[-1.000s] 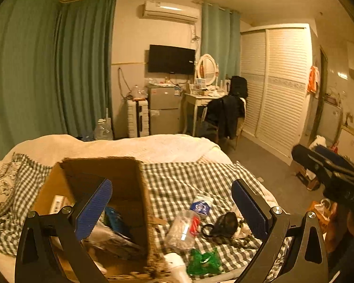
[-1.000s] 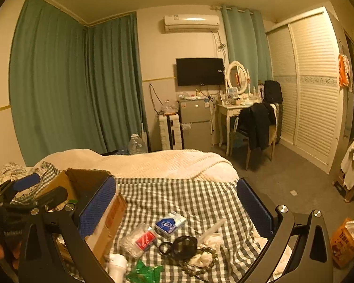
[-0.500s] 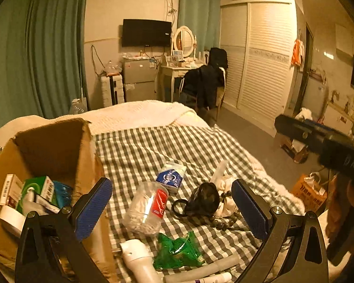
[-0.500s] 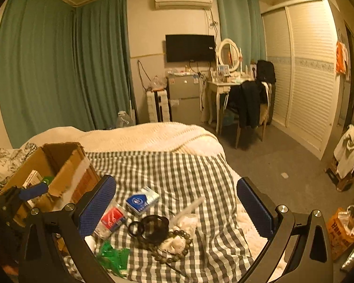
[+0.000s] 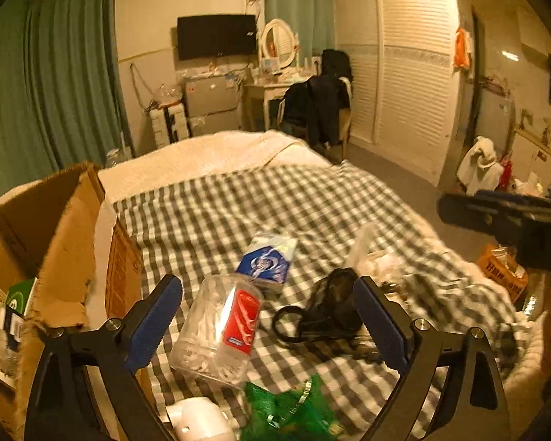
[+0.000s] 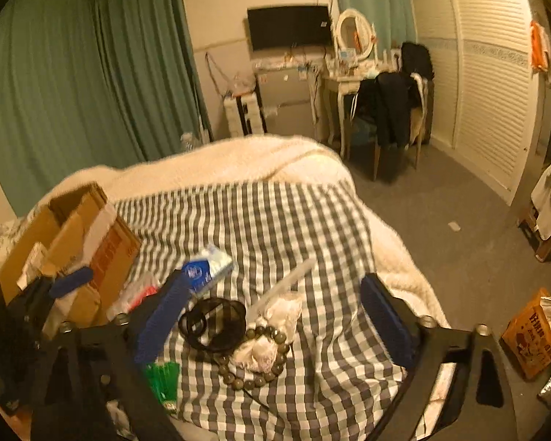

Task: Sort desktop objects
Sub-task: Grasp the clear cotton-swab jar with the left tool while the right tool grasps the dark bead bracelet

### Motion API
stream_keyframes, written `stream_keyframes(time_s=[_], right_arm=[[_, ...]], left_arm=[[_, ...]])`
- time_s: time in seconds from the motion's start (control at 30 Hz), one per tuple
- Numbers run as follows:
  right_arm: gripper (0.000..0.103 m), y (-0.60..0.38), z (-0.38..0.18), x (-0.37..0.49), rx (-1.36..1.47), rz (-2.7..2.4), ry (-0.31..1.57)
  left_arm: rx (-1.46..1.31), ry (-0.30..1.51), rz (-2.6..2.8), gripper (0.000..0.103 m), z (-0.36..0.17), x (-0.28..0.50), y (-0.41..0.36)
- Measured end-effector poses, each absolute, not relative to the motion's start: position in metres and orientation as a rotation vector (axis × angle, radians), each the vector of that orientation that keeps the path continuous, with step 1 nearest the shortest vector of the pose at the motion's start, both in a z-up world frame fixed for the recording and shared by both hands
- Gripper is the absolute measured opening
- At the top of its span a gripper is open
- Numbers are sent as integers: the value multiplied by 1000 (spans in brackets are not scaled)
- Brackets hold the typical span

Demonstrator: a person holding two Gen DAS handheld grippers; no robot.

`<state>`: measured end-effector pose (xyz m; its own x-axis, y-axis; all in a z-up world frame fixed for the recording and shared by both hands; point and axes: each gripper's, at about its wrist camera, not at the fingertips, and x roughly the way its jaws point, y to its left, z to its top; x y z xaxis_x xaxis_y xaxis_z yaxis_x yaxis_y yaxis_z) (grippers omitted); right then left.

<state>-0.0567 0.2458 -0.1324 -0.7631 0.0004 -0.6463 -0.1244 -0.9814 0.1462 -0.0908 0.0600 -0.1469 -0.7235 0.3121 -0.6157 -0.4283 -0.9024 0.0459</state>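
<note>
both tools closing over clutter on the checked bed

nearest the lens in the left wrist view, the left tool (image 5: 268, 316) is narrowing its jaws, though they are standing wide apart with nothing clamped. a clear cotton swab jar (image 5: 216, 330) with a red label is lying on its side between the pads, lower centre of the frame, touching neither. a green wrapper (image 5: 286, 411) is sitting at the bottom edge, with a white cap (image 5: 198, 419) beside it.

in the right wrist view the right tool (image 6: 272, 316) is also narrowing, empty, its jaws framing a black pouch (image 6: 216, 325), a bead bracelet (image 6: 257, 364) and a crumpled white tissue (image 6: 260, 352) at lower centre.

a little further back a blue tissue pack (image 5: 266, 261) is lying in mid frame. the cardboard box (image 5: 62, 235), already holding small cartons, is standing at the left edge on the checked bedspread (image 5: 238, 205).

risks, as i judge them: the jar is round and smooth, so pads meeting it off-centre could squirt it away across the soft bed. the right tool could catch the bracelet and the pouch together, dragging both. the two tools are working close, and one is showing at the edge of the other's view, so they could knock each other.
</note>
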Motion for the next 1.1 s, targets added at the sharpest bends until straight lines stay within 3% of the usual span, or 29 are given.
stream_keyframes(time_s=[0.1, 0.2, 0.57, 0.73, 0.83, 1.0, 1.1], right_arm=[[56, 247, -150, -66, -1178, 2834, 296], [43, 248, -167, -73, -1281, 2795, 296], [37, 248, -214, -91, -1548, 2678, 299], [36, 247, -226, -96, -1611, 2661, 318], [28, 247, -233, -99, -1637, 2656, 359], [20, 245, -240, -102, -1670, 2646, 407], [14, 244, -242, -103, -1679, 2646, 419]], left_arm=[[-944, 255, 2570, 94, -161, -104, 56], [-971, 292, 2568, 93, -170, -109, 56], [-1088, 470, 2602, 92, -200, -126, 59], [-1216, 359, 2571, 92, -211, -144, 43], [-1326, 259, 2489, 92, -223, -155, 36], [-1395, 138, 2436, 72, -230, -161, 23], [-1380, 147, 2430, 71, -229, -158, 23]])
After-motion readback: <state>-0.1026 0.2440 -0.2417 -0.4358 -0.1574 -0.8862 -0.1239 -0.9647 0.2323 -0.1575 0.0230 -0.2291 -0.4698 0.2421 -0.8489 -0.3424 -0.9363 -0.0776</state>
